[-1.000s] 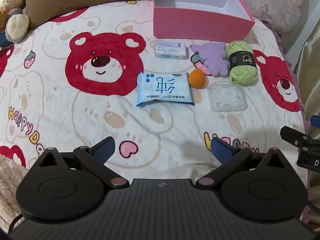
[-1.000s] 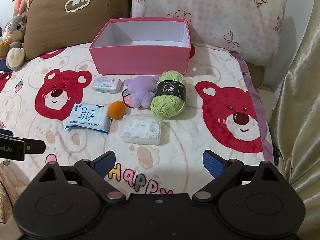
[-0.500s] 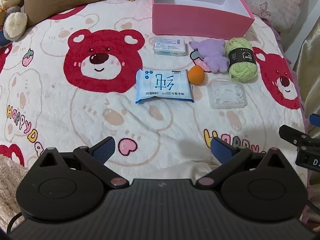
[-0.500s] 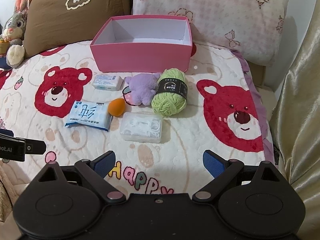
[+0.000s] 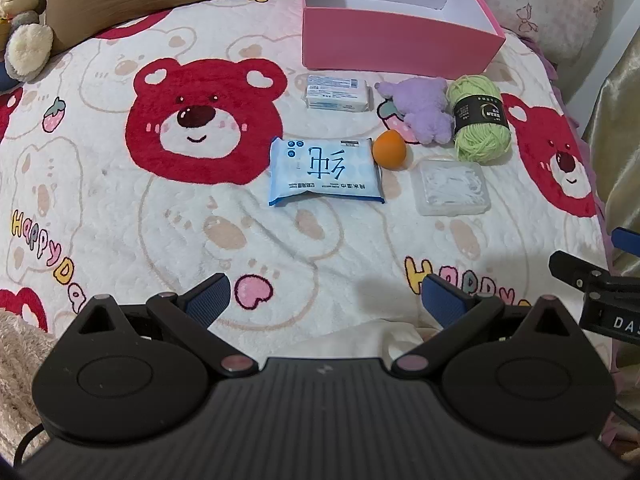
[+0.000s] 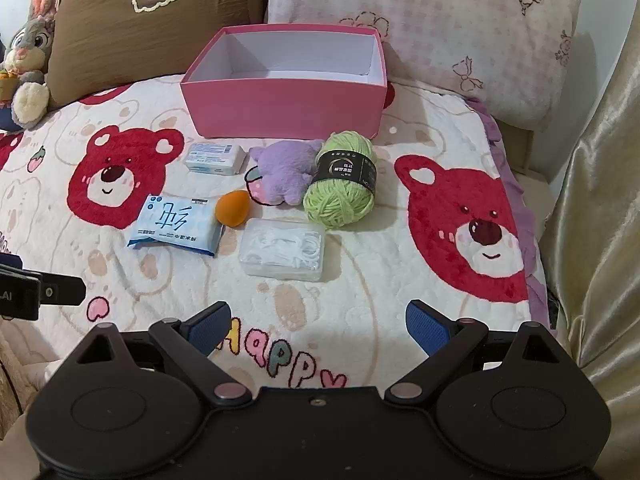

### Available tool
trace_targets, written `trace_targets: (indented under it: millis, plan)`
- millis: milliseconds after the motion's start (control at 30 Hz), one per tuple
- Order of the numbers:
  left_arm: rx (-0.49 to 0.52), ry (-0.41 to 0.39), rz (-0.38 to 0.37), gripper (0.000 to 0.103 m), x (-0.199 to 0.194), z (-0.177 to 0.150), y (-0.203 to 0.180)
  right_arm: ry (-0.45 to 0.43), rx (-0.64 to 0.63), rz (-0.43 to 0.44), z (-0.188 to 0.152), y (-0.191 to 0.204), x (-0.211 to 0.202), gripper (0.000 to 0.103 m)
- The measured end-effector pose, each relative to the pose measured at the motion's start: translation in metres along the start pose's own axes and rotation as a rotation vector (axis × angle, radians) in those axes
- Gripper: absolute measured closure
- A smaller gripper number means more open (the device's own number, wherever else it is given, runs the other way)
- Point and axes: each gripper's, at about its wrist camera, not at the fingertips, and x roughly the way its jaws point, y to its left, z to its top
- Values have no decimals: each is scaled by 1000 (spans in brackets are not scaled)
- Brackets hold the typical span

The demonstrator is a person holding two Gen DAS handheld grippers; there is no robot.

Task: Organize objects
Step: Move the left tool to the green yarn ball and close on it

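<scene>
Closer now to wet wipes pack (image 5: 325, 171) ahead of left gripper (image 5: 324, 294); both grippers spread apart, empty, right gripper (image 6: 318, 326) too.

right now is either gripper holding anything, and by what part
Nothing is held. The left gripper and right gripper are both open and empty above the blanket.
</scene>
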Motion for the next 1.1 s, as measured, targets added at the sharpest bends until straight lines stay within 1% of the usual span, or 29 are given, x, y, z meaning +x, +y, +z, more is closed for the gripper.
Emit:
trace_targets:
  millis: [233,333,433,500,567,667,700,767,833,900,933,967,1000,1067,1100]
  plan:
    - [1,0,-8,0,-2,-1,2,2,-4,2,-1,2,1,7]
    - [17,-3,-17,0,-5,-1,2,0,-7,6,-1,3,1,7]
    - [-8,-8,-31,0,-10,3,6,-19,11,37,-1,-3,-2,7]
    - [-28,-7,-57,1,-13,10,8,-61,9,68,2,-7,-9,7]
    - [-32,-26,-94,2,-20,21,8,-111,-13,94,6,-12,-18,7]
    - [-4,-100,-99,2,-29,35,3,-175,-71,144,13,-19,-25,7]
    - [7,-119,-95,1,-30,41,0,-199,-92,145,16,-21,-26,7]
    - [20,-144,-87,2,-26,52,-8,-265,-176,113,20,-22,-25,7]
    - [21,-145,-103,2,-18,65,-15,-320,-241,68,24,-23,-21,7]
    - [21,-134,-139,2,-7,77,-24,-363,-257,70,32,-31,-15,7]
    - [26,-135,-156,2,-2,83,-29,-358,-246,84,37,-36,-11,7]
    - [-2,-136,-150,2,2,87,-33,-339,-234,103,42,-39,-6,7]
    - [3,-142,-158,2,6,91,-40,-301,-227,142,51,-44,1,7]
    - [24,-148,-185,2,15,100,-52,-263,-204,222,59,-53,10,7]
    - [29,-146,-192,2,20,103,-57,-245,-185,249,63,-57,16,7]
